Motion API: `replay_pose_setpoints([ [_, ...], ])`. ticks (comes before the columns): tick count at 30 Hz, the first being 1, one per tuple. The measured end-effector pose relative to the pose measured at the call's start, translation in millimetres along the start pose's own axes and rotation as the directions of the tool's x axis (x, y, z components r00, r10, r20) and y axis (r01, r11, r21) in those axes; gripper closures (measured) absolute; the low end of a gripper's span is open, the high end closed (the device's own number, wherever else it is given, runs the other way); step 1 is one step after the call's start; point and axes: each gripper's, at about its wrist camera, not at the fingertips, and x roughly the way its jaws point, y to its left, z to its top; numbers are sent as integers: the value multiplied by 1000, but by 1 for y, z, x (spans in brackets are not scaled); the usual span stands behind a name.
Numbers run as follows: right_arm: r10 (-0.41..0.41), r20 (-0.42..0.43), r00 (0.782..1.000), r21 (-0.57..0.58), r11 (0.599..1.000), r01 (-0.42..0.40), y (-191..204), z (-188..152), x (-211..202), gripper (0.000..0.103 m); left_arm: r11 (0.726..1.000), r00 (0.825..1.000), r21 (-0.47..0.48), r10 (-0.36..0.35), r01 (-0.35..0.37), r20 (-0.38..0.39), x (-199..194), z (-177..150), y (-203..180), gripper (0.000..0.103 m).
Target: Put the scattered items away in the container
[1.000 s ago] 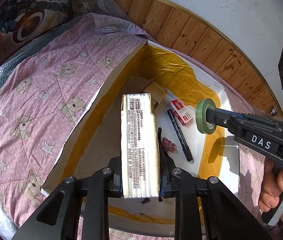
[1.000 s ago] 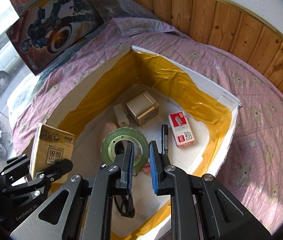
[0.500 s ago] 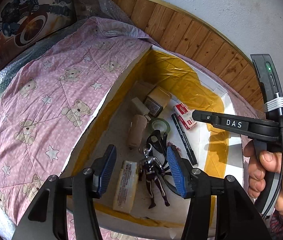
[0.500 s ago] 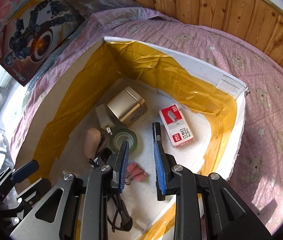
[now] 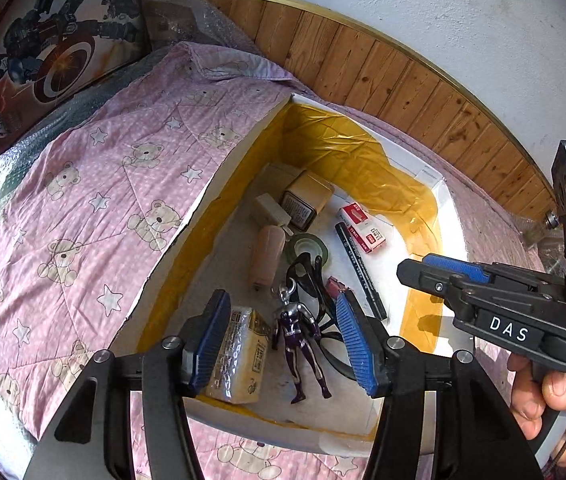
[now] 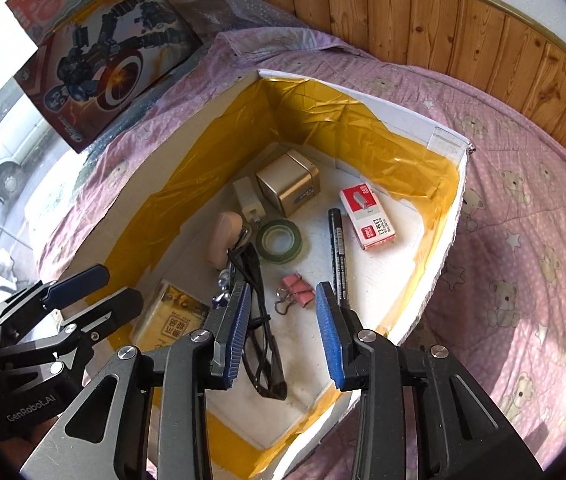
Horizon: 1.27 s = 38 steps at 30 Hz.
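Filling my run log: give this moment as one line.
left gripper: open, empty | right gripper: open, empty | tissue pack, tape roll: in box

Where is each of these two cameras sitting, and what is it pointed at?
Left wrist: rides on the left gripper, looking down into the white box; shows its own open fingers, the right gripper and a hand.
Right wrist: rides on the right gripper, looking into the same box; shows its open fingers and the left gripper.
Both share: the green tape roll.
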Motion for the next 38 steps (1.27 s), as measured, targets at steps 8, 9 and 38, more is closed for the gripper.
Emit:
replay_pose_setpoints([
  [8,-22,10,1000,-39,999,22,11,-26,-21,64,999,999,41,11,-13,43,-25,-6,-13,45],
  [9,-25,13,1000,-45,999,26,12,-29,-23,64,999,999,43,10,-12,48,-28,-6,-14,45],
  [38,2,17,1000,-75,997,-1,53,-77,-58,63,997,991,82,-15,4,132,-91,-30,-20,44],
])
